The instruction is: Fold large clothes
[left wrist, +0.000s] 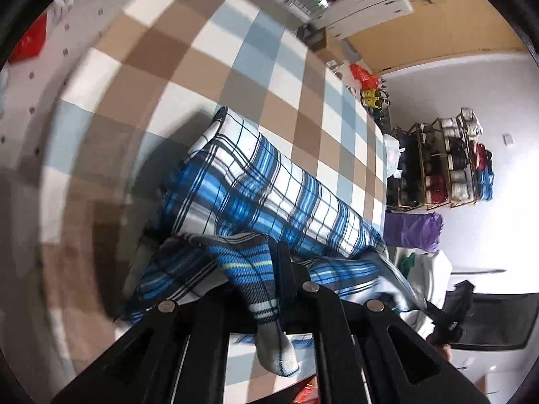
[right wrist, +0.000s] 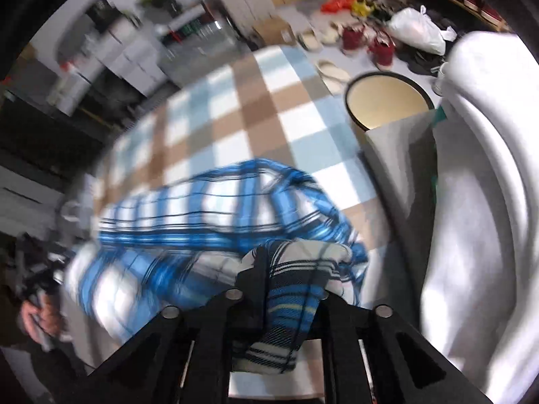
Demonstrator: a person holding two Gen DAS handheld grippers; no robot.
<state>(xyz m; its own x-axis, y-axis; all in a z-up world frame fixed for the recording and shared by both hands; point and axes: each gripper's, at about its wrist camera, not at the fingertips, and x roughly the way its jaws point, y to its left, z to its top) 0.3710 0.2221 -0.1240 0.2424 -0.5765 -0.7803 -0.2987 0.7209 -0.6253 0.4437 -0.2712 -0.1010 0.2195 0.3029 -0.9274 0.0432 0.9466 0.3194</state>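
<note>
A blue, white and black plaid garment [left wrist: 269, 185] lies folded lengthwise on a table under a brown, blue and white checked cloth [left wrist: 202, 50]. My left gripper [left wrist: 266, 269] is shut on a bunched edge of it, and a strip of fabric hangs down between the fingers. In the right wrist view the same plaid garment [right wrist: 202, 219] is blurred. My right gripper [right wrist: 286, 279] has a fold of it filling the gap between its fingers, lifted above the checked cloth [right wrist: 235, 118].
A pile of white and grey clothes [right wrist: 471, 202] lies at the table's right side. Past the edge are a round cream stool [right wrist: 387, 101], a shoe rack [left wrist: 438, 168] and a purple bag [left wrist: 414, 232]. A hand [right wrist: 40, 316] shows at lower left.
</note>
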